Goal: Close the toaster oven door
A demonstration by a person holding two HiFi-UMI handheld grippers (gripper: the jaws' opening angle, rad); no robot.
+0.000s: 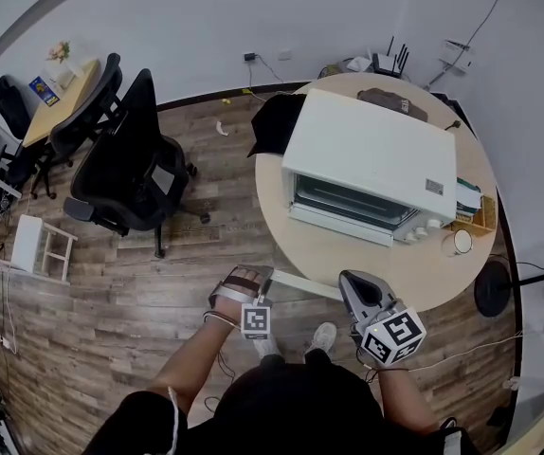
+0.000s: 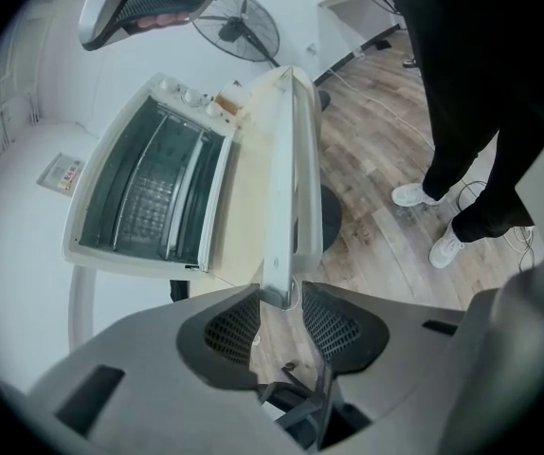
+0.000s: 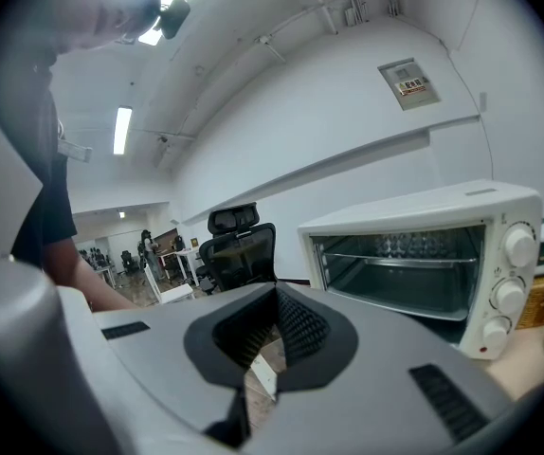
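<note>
The round table (image 1: 386,275) fills the right half of the head view. The toaster oven (image 1: 371,150) sits on it at centre right, with its mouth facing the bottom edge of the frame. Its door (image 2: 281,159) lies dropped flat, so closing has not begun. I judge the step in hand to be taking hold of the door's free edge. That edge bar (image 1: 305,284) crosses the lower centre of the head view, out past the table rim.

The left gripper (image 2: 281,297) has its jaws well apart and straddles one end of the bar. One pad looks to be at the bar and the other shows a gap, so it is not clamped. The right gripper (image 3: 277,292), at lower right in the head view, is closed tip to tip on nothing.

The next move calls for pinching the bar or getting under it. The door then has to swing up and inward about its bottom hinge until it meets the oven's front.

The tabletop is smooth, pale cream. The oven is a white boxy shell around a dark cavity with a wire rack (image 3: 395,254). The door pane seems to be clear glass, though the view is too poor to be sure. The bar is smooth and rounded, and the pads are dark and ribbed. The knobs (image 3: 518,245) are round and white.
</note>
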